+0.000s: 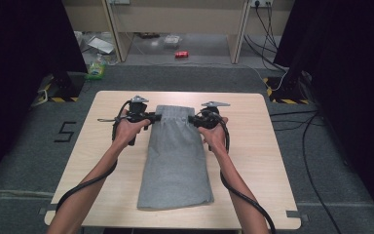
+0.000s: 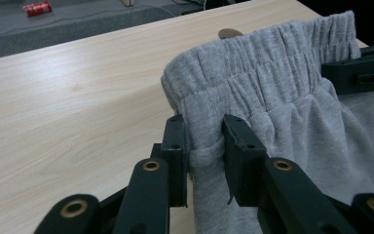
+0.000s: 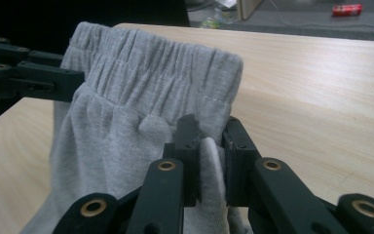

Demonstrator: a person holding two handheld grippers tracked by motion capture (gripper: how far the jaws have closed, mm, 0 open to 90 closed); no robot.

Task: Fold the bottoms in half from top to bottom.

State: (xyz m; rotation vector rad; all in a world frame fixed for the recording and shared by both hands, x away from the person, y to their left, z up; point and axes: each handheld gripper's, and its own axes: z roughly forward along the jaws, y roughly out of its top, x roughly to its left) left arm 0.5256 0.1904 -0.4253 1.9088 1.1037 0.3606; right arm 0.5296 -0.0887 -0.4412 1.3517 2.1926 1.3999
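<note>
Grey trousers (image 1: 175,156): left tongs (image 2: 204,146) and right tongs (image 3: 209,146) each pinch waistband cloth.

Both forearms reach forward from the near edge. The left hand-held gripper (image 1: 152,117) and the right hand-held gripper (image 1: 194,119) face each other, jaws clamped.
</note>
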